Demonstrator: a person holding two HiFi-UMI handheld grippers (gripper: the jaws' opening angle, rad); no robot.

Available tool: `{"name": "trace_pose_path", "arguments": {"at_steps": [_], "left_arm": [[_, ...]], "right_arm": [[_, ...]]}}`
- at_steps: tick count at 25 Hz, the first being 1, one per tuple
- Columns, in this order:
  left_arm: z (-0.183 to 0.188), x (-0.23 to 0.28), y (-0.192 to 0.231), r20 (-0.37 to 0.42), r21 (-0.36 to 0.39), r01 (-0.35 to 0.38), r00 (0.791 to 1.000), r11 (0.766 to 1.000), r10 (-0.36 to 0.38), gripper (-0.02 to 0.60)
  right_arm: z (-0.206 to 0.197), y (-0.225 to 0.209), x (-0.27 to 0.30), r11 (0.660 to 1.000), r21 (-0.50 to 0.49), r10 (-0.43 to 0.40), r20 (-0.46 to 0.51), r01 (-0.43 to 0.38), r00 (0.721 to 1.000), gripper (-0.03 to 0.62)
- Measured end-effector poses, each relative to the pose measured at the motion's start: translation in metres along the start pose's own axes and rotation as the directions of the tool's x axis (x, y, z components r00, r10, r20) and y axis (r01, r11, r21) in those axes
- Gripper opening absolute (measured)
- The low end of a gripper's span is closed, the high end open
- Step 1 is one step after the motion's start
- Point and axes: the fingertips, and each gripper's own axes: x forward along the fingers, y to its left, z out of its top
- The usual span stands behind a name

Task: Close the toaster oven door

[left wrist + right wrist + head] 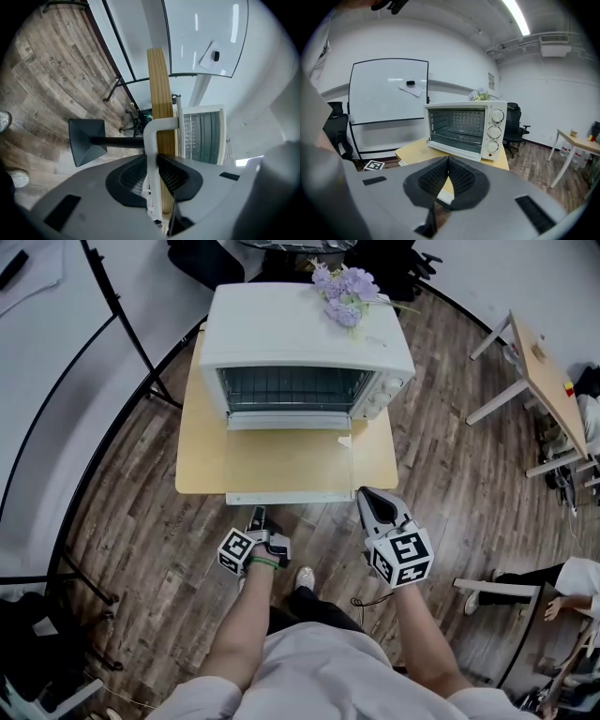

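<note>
Left claw point(152, 158) clamped on door handle point(151, 133); right claw point(446, 161) shut, empty. Advice: swing handle up in arc toward toaster oven point(464, 126), no twisting.

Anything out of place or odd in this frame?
A bunch of purple flowers lies on top of the toaster oven, an odd spot above a heating appliance. The oven door lies fully open, flat over the table, with the left hand-held gripper shut on its white handle. Nothing looks spilled or damaged.

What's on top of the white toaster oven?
On the white toaster oven, a bunch of purple flowers lies at the far right corner; the top beneath them is hidden.
</note>
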Motion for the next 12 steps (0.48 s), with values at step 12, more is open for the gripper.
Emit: {"name": "trace_pose_path", "arguments": {"at_steps": [12], "left_arm": [[0.002, -0.017, -0.054, -0.019, 0.035, 0.096, 0.995, 0.995, -0.095, 0.072]], "right_arm": [[0.028, 0.002, -0.008, 0.999, 0.026, -0.021, 0.094, 0.019, 0.995, 0.000]]}}
